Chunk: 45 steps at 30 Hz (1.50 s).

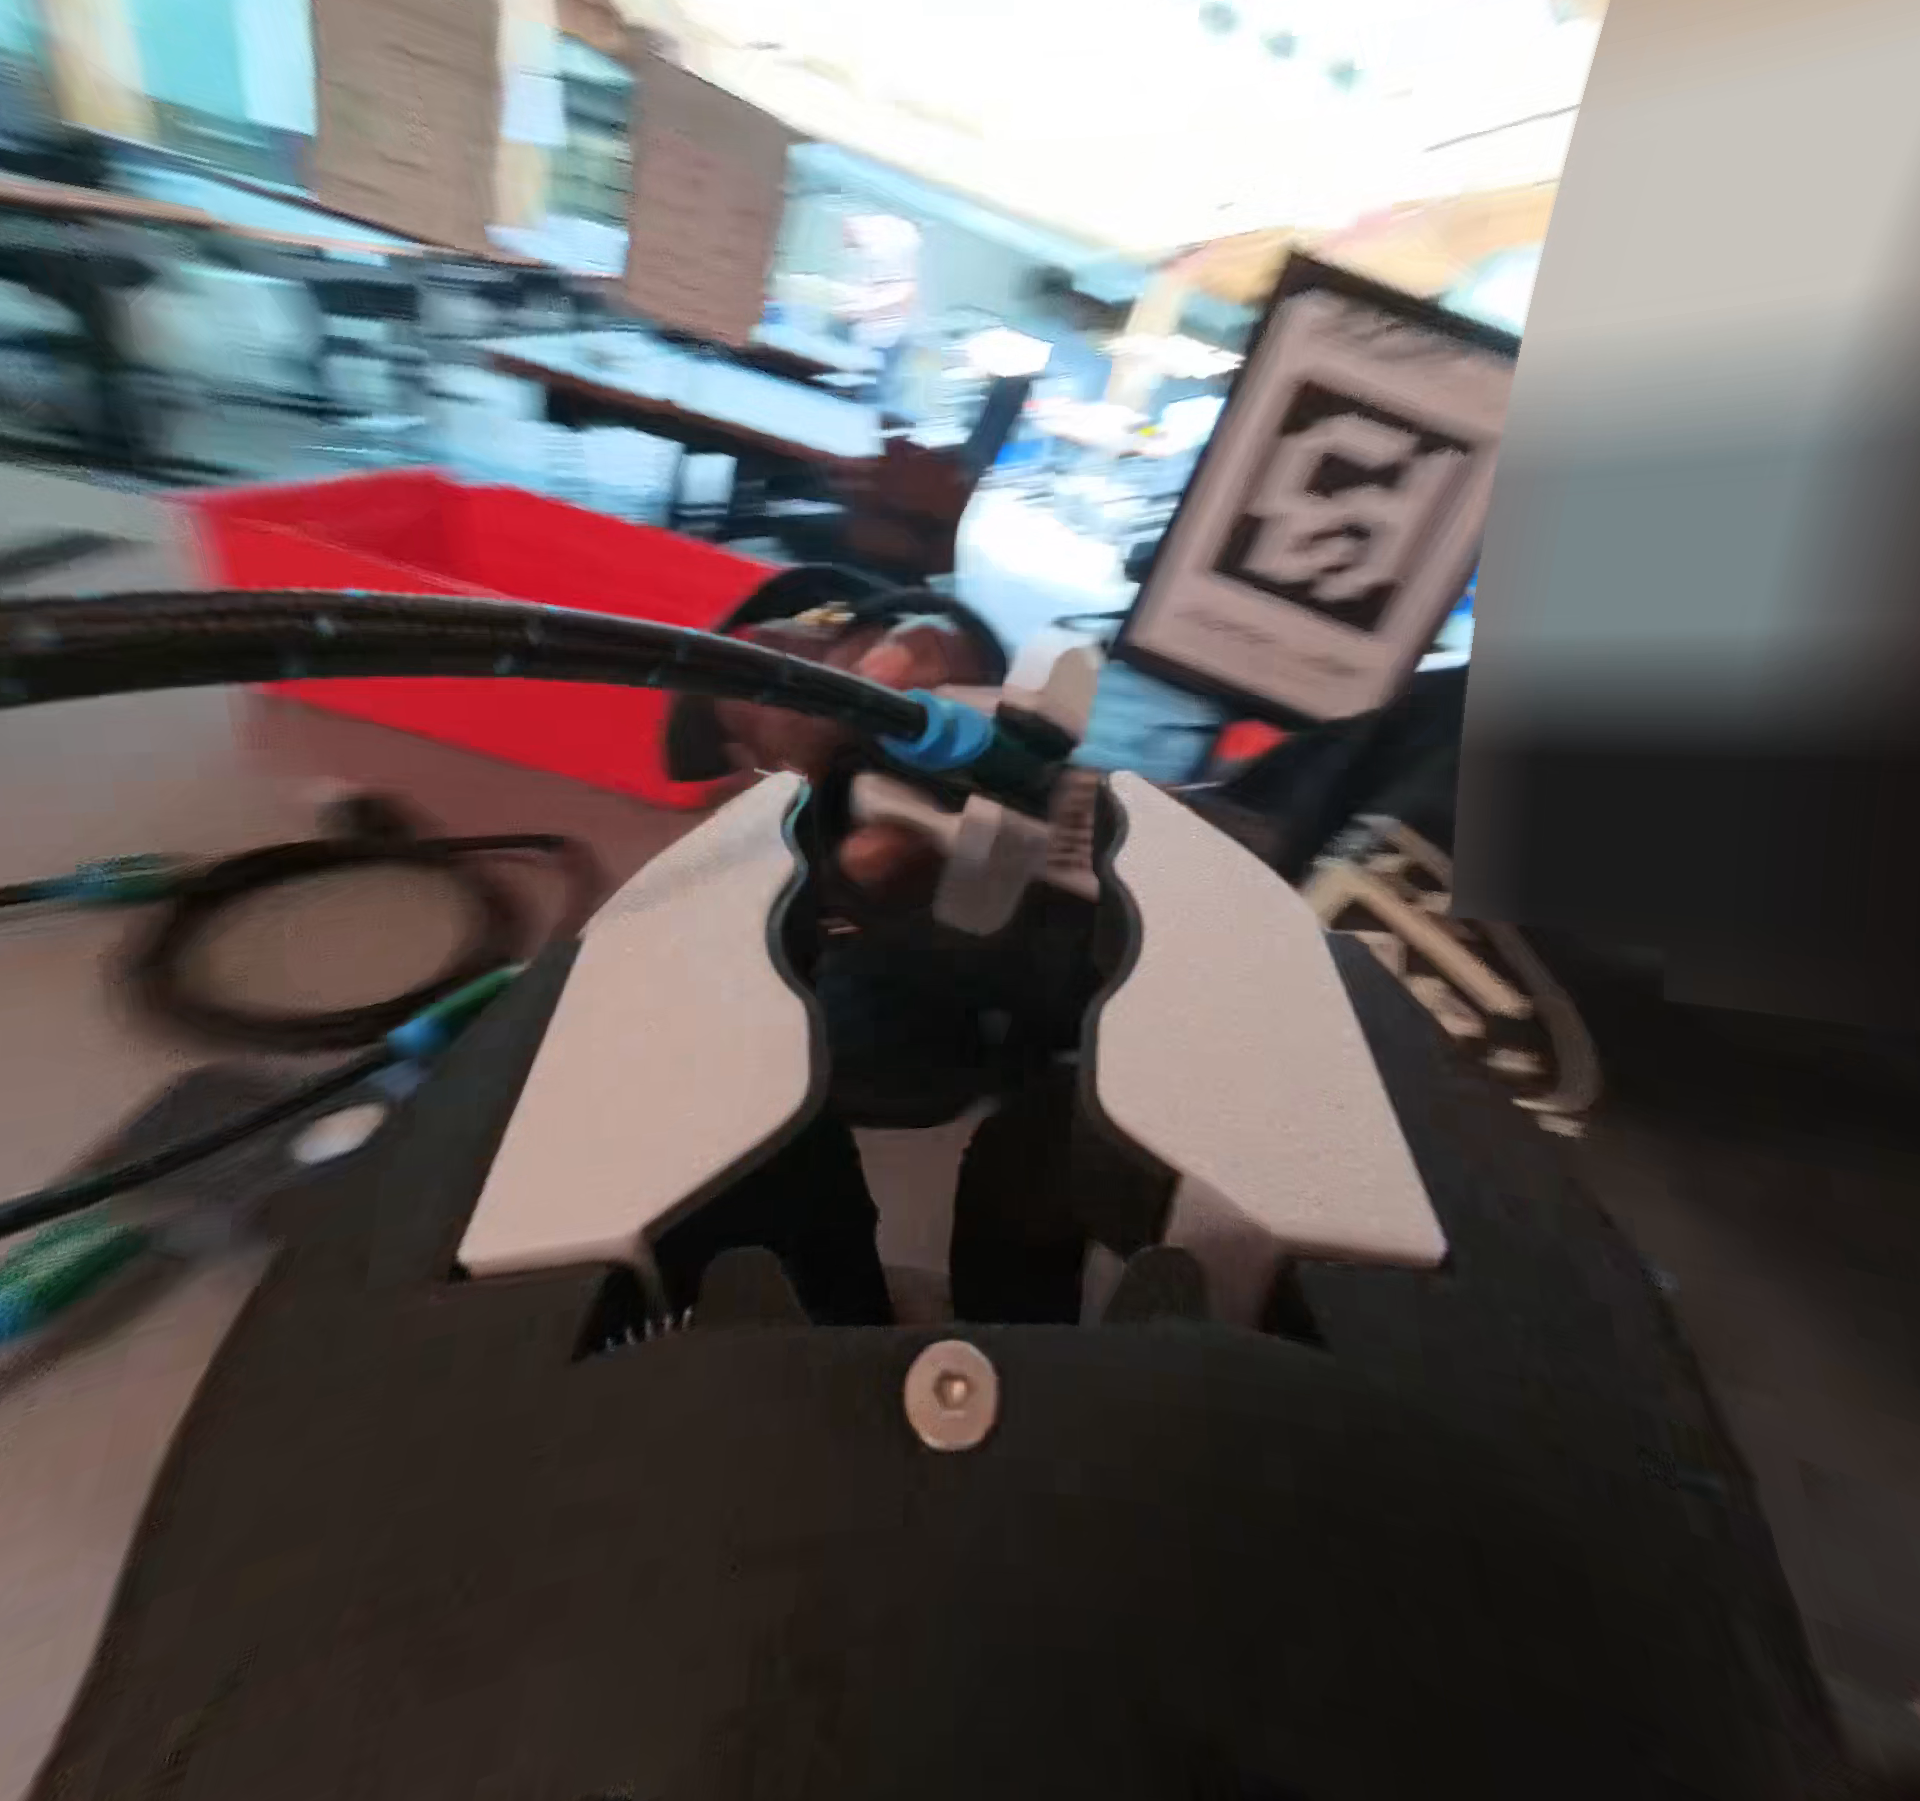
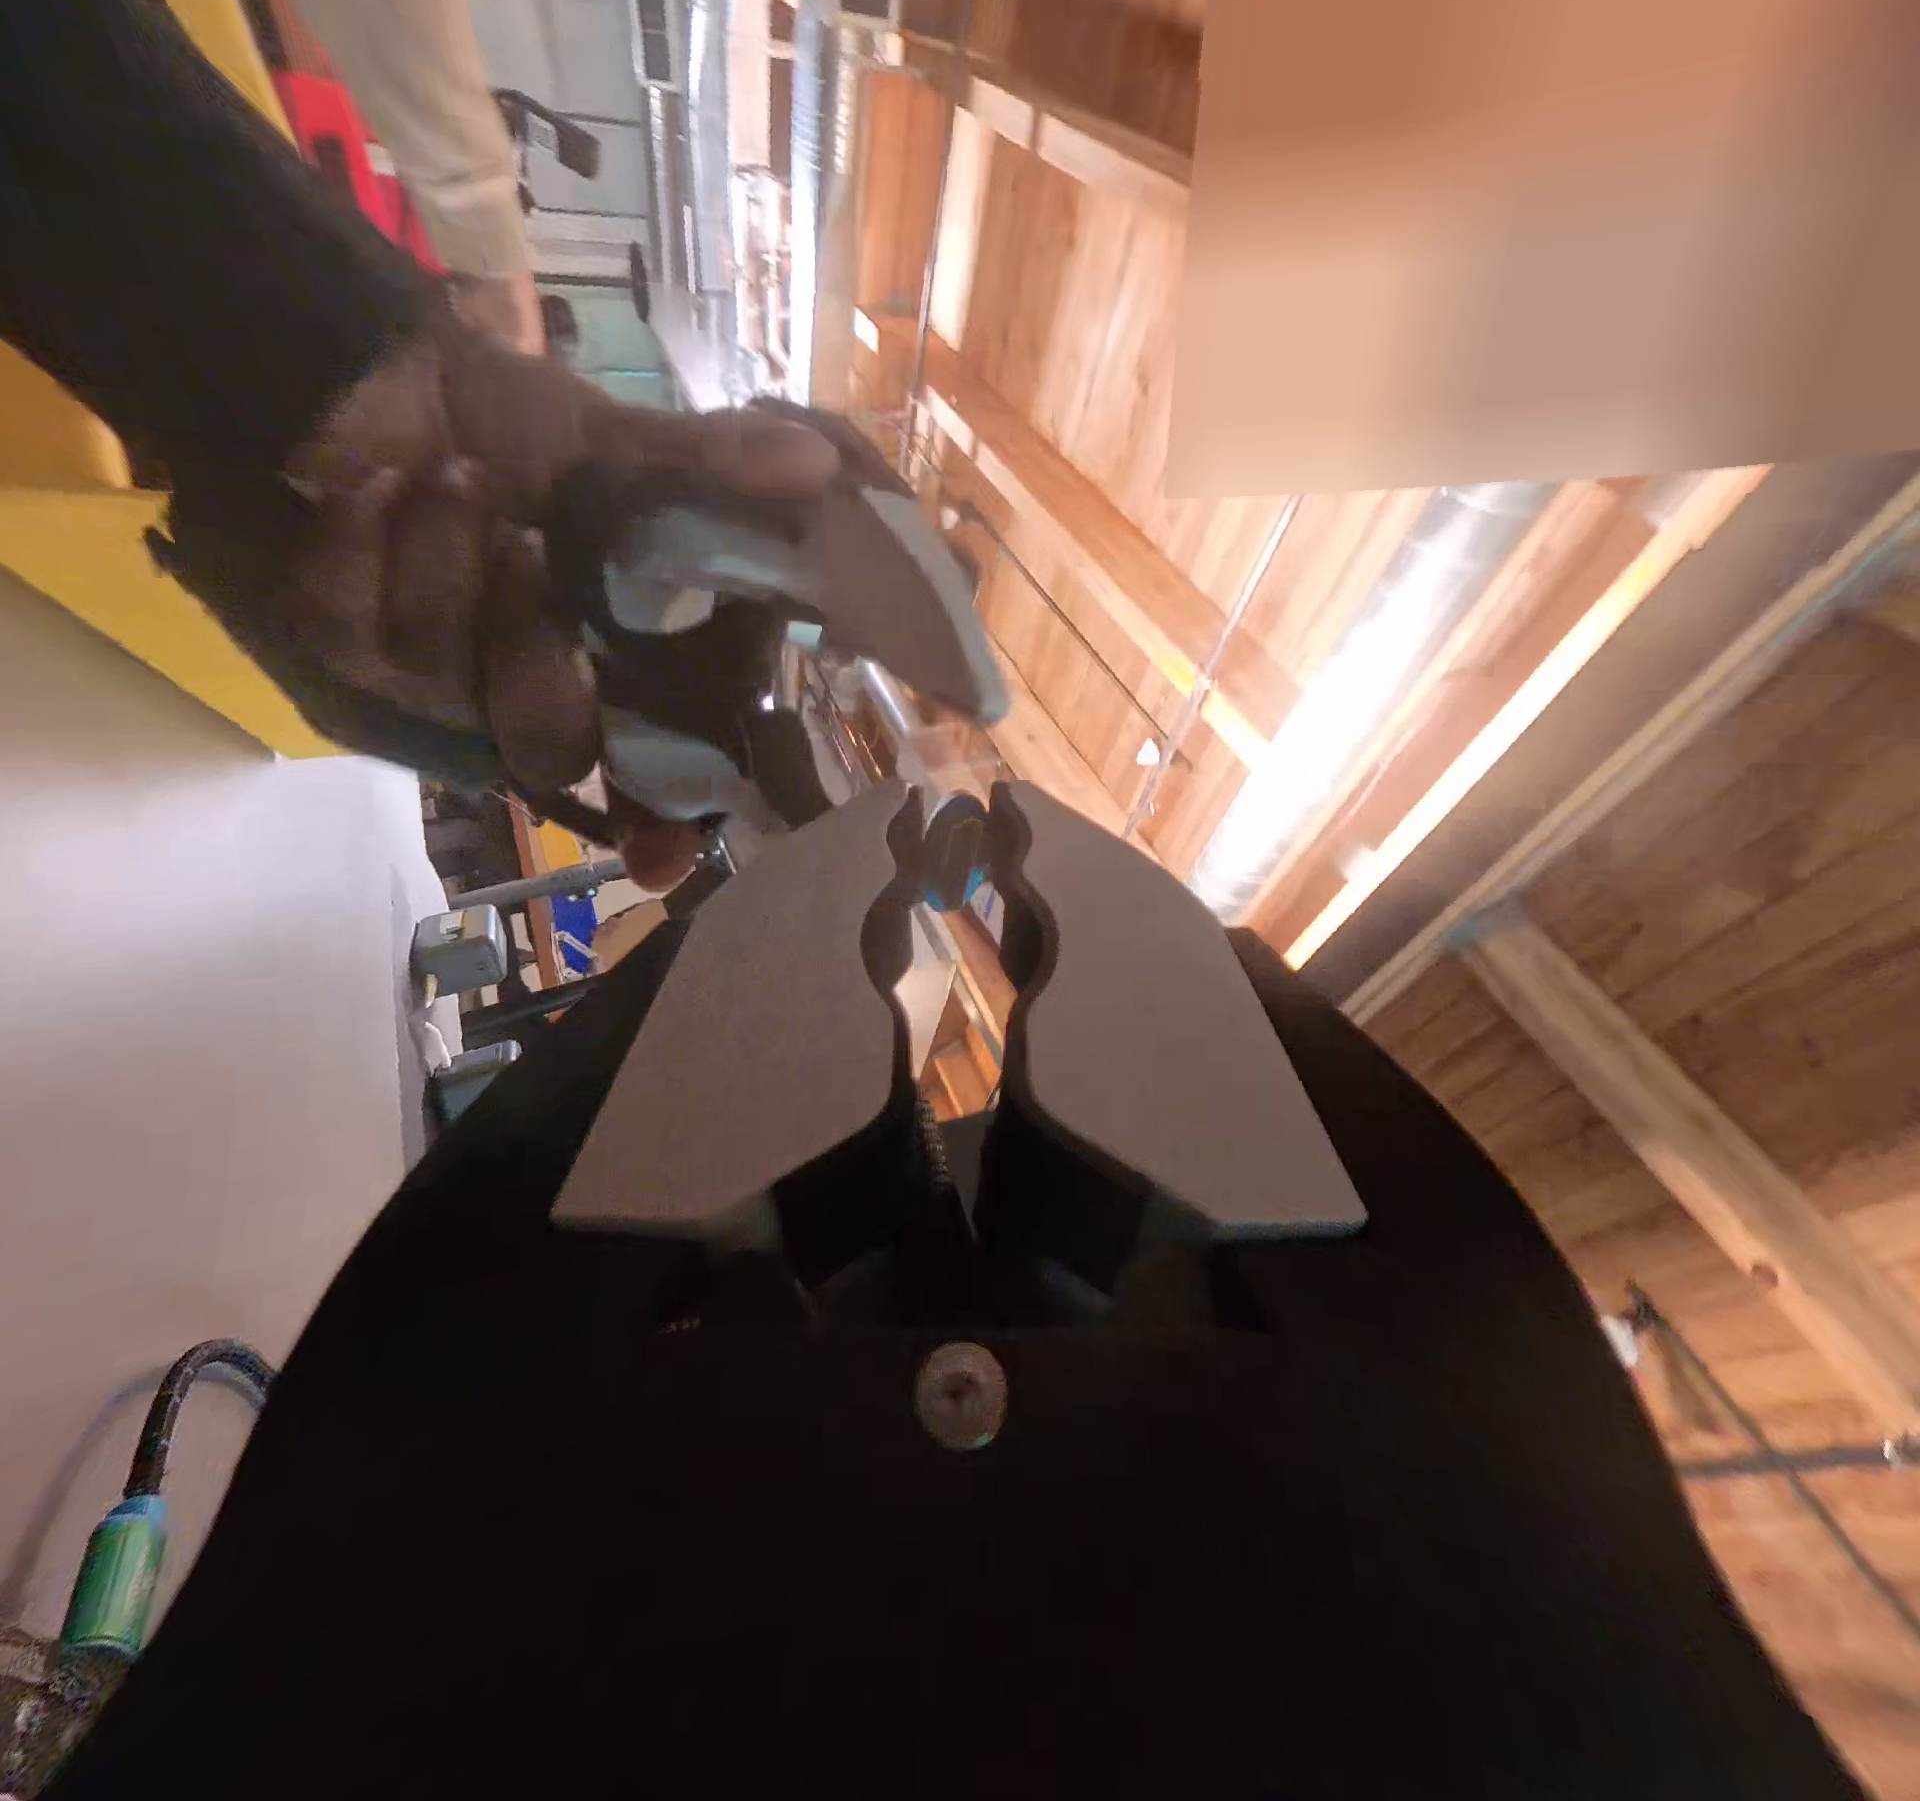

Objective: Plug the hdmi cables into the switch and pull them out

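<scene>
Left wrist view: left gripper (image 1: pixel 951 795) fingers spread, gripping nothing; braided HDMI cable (image 1: pixel 468 645) runs from left edge rightward, blue-collared plug (image 1: pixel 951 735) just beyond fingertips, held by other gripper. Spare cables (image 1: pixel 312 930) lie on surface (image 1: pixel 125 785), left. Right wrist view: right gripper (image 2: pixel 951 806) fingers clamp plug (image 2: pixel 954 852), long axis crossing fingers; switch not visible.

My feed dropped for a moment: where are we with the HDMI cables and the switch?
Done: cannot tell, since no switch is in view. In hand: the right gripper pinches a blue-collared plug, raised off the table; the left gripper is open and holds nothing. Left: more cables lie loose on the table.
</scene>
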Motion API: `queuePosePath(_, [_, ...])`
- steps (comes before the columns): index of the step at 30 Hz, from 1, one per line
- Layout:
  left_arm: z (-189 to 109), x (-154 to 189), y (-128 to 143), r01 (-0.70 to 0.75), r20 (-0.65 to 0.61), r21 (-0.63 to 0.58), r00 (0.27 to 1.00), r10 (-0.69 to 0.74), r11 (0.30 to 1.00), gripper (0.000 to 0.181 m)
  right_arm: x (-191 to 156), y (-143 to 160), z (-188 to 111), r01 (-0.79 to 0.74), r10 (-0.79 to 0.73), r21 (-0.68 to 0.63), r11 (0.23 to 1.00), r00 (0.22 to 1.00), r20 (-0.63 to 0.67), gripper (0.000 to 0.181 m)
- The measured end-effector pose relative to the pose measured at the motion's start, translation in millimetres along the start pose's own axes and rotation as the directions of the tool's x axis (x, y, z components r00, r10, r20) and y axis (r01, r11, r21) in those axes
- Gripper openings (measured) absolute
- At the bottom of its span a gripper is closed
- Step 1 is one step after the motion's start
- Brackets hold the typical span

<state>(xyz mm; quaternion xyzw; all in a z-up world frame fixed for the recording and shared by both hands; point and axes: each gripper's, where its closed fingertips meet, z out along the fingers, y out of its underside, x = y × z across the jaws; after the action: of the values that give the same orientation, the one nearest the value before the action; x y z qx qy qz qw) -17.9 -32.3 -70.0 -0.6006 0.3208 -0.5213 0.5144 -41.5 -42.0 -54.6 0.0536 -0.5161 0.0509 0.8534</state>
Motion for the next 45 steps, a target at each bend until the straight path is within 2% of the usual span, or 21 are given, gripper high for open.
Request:
queuePosePath(2, [-5.5,17.8,-3.9,0.097,-0.249,0.065,0.965,-0.079,0.993,0.046,-4.0,-8.8,-0.3,0.019,-0.020,0.039,0.999,1.000,0.019,0.012])
queuePosePath(4, [-9.6,14.5,-6.4,0.146,-0.289,0.091,0.950,-0.114,0.985,0.040,-6.4,-14.0,-1.1,0.005,-0.007,0.068,0.998,0.999,0.035,0.012])
queuePosePath(11, [-13.7,17.5,7.7,-0.003,-0.217,0.013,0.976,0.005,1.000,0.021,-12.1,-24.1,-4.3,-0.057,0.045,0.132,0.990,0.995,0.090,0.012])
queuePosePath(17, [-12.9,9.2,4.5,-0.188,-0.062,0.003,0.980,0.188,0.982,0.021,-11.1,-13.0,-4.7,-0.089,0.081,0.082,0.993,0.993,0.089,0.012])
queuePosePath(22, [-17.2,8.0,0.0,-0.352,0.059,-0.037,0.934,0.354,0.935,0.021,-10.7,-6.4,-2.0,-0.084,0.081,0.033,0.996,0.994,0.078,0.012])
queuePosePath(26, [-19.6,5.0,1.1,-0.366,0.110,-0.082,0.921,0.374,0.927,0.021,-13.8,-4.1,-0.7,-0.053,0.050,0.021,0.998,0.995,0.087,0.011])
queuePosePath(33, [-17.8,5.5,9.2,-0.308,0.085,-0.133,0.943,0.320,0.942,0.024,-18.2,-8.0,0.7,0.077,-0.079,0.025,0.997,0.993,0.084,0.011])
queuePosePath(40, [-11.8,6.0,5.8,-0.341,0.096,-0.122,0.931,0.353,0.932,0.022,-12.4,-8.5,-1.6,-0.005,0.001,0.050,0.999,0.997,0.075,0.011])
queuePosePath(45, [-5.1,1.5,-1.5,-0.360,0.138,-0.095,0.919,0.371,0.928,0.021,-5.8,-0.4,-4.1,-0.139,0.138,0.006,0.990,0.987,0.086,0.011])
